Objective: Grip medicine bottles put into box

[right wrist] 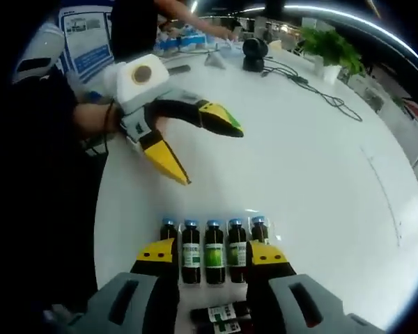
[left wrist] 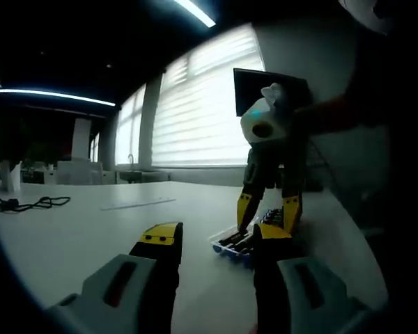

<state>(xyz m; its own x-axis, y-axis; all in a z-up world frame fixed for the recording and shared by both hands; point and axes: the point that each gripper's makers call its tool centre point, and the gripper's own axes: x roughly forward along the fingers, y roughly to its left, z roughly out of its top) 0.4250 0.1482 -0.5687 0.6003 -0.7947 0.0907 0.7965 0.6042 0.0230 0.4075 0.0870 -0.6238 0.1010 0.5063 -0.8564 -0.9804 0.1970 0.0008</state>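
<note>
Left gripper (left wrist: 212, 240): its yellow-tipped jaws are rising from the bottom middle of the left gripper view. They are standing wide apart and holding nothing. In the right gripper view it (right wrist: 212, 149) is hanging at the upper left, over the table, with a hand (right wrist: 94, 118) around it.

Right gripper (right wrist: 212, 254): its jaws are coming up at the bottom middle of the right gripper view. They are standing wide, one on each side of the bottle row, not closed on any bottle. In the left gripper view it (left wrist: 268, 212) is pointing down at the right of the middle, over the bottles.

Medicine bottles (right wrist: 214, 250): five small dark bottles with blue caps are lying side by side in a row, low in the middle of the right gripper view. In the left gripper view they (left wrist: 237, 247) are sitting low, right of the middle.

Other bottles (right wrist: 223, 316): some more are lying at the very bottom, between the jaws.

Table (right wrist: 313, 174): white and wide, holding everything.

Cable (left wrist: 28, 203): a dark cord is lying at the left edge of the left gripper view.

Plant (right wrist: 331, 45): green leaves are showing at the upper right.
</note>
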